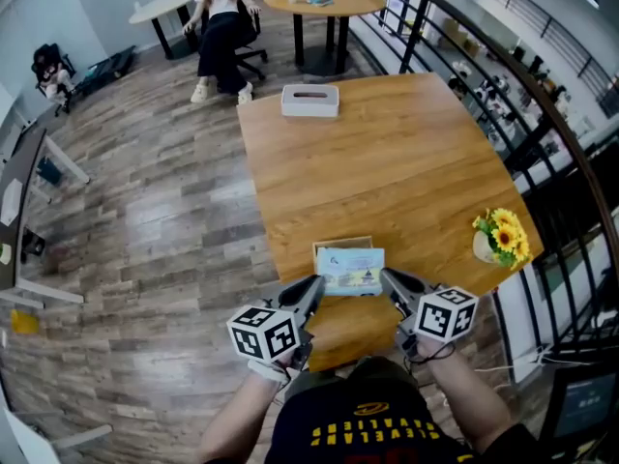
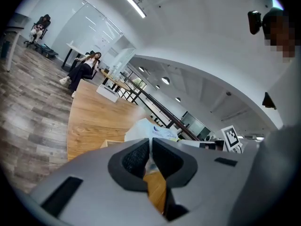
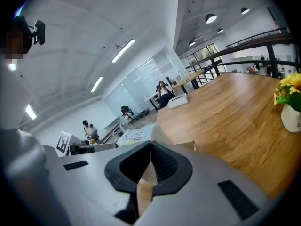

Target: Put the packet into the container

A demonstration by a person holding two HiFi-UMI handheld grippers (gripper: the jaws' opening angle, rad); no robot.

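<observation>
The packet [image 1: 350, 270], pale with blue print, hangs flat over a small wooden container [image 1: 343, 244] near the front edge of the wooden table [image 1: 387, 162]. My left gripper [image 1: 319, 280] is shut on its left edge and my right gripper [image 1: 384, 274] on its right edge. In the left gripper view, the packet [image 2: 153, 131] rises just past the closed jaws [image 2: 150, 142], with the container's rim [image 2: 110, 142] to the left. The right gripper view has the packet [image 3: 134, 135] behind my shut jaws [image 3: 150, 144] and a corner of the container [image 3: 188, 145].
A white tissue box [image 1: 310, 100] lies at the table's far end. A vase of yellow flowers [image 1: 498, 240] stands at the right edge, close to a black railing [image 1: 542, 114]. A person sits on a chair [image 1: 222, 27] beside a round table [image 1: 324, 3].
</observation>
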